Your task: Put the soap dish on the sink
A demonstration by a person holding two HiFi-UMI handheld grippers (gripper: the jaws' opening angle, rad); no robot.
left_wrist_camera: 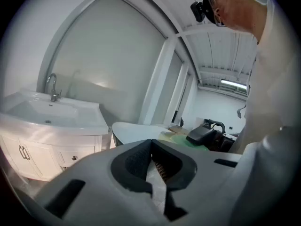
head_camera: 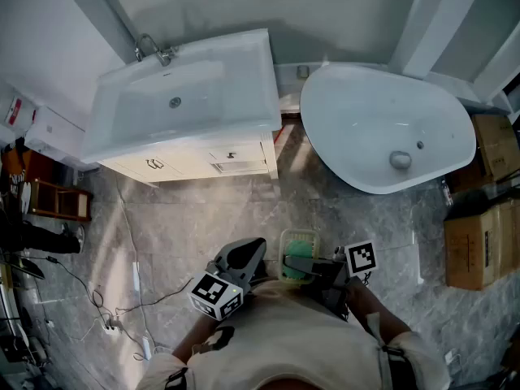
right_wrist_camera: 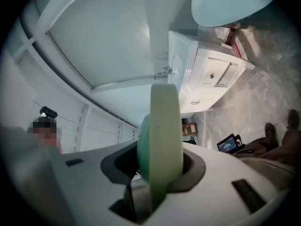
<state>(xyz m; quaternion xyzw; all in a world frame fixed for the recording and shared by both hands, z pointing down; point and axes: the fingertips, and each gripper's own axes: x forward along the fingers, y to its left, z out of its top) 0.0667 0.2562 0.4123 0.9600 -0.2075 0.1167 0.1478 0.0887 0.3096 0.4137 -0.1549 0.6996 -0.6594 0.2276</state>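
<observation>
While the person is standing on the marble floor [head_camera: 203,218] well apart from the white sink [head_camera: 244,55], the right gripper [right_wrist_camera: 160,168] is holding the green soap dish [right_wrist_camera: 162,126] just in front of the body. Its fingers [right_wrist_camera: 123,163] are pressing on the dish from both sides, so the dish is showing edge-on in the right gripper view. Beside it, the left gripper [left_wrist_camera: 151,144] is hanging empty, its fingers [left_wrist_camera: 134,161] meeting at the tips and pointing slightly down, with the faucet [left_wrist_camera: 53,86] and the white bathtub [head_camera: 325,136] lying ahead.
</observation>
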